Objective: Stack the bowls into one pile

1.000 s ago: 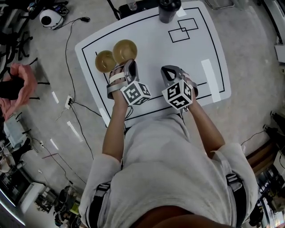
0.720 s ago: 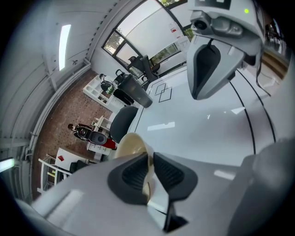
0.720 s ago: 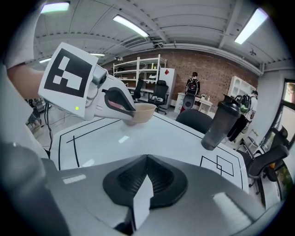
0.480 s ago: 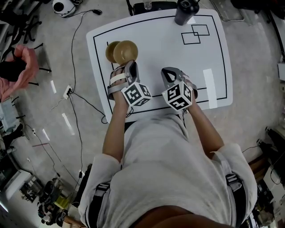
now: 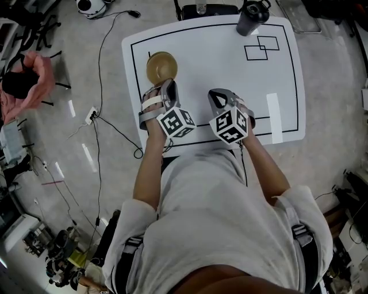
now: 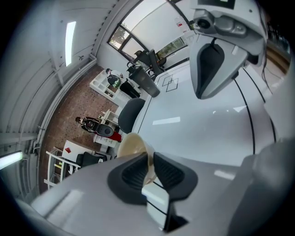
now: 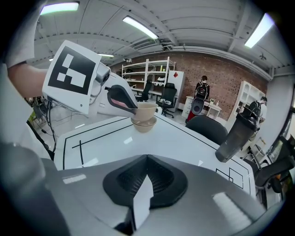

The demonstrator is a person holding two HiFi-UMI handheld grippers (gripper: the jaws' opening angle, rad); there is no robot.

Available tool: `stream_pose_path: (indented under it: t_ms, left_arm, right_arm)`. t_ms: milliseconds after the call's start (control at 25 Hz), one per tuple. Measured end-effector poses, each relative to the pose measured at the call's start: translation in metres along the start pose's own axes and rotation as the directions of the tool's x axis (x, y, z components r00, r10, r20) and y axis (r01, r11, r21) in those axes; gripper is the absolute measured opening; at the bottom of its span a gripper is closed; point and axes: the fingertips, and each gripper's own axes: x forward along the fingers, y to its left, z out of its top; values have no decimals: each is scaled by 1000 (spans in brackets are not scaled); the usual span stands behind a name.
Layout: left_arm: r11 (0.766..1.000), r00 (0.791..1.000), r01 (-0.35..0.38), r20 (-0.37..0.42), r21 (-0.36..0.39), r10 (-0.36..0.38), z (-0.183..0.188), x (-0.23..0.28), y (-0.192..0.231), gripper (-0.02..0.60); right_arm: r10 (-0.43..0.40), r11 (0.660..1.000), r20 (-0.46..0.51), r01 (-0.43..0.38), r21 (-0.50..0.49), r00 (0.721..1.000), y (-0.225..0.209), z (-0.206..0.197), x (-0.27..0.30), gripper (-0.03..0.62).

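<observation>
Clamping left gripper (image 6: 150,161) onto the rim of upper bowl (image 7: 146,109), resting it in lower bowl (image 7: 144,125) directly ahead at table (image 5: 230,57) far-left, holding right gripper (image 7: 146,179) closed, empty, farther off.

The upper bowl (image 7: 146,110) sat in the lower bowl (image 7: 144,125), left on the table (image 5: 213,57); a bottle (image 5: 251,17) stood at its far-right corner.

Glossy white table (image 5: 218,57), matt beige bowls (image 5: 161,66)
The left gripper's (image 5: 167,85) ribbed black rubbery pads (image 6: 130,173) meet a smooth bowl rim; its grey shell looks like satin plastic.
</observation>
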Motion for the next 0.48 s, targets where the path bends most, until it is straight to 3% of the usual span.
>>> stream_pose_path:
  t_ms: [480]
  left_arm:
    - [998, 998, 56, -6, 35, -55, -19, 17, 1, 44]
  right_arm:
    - [-21, 999, -32, 23, 48, 999, 7, 2, 8, -2]
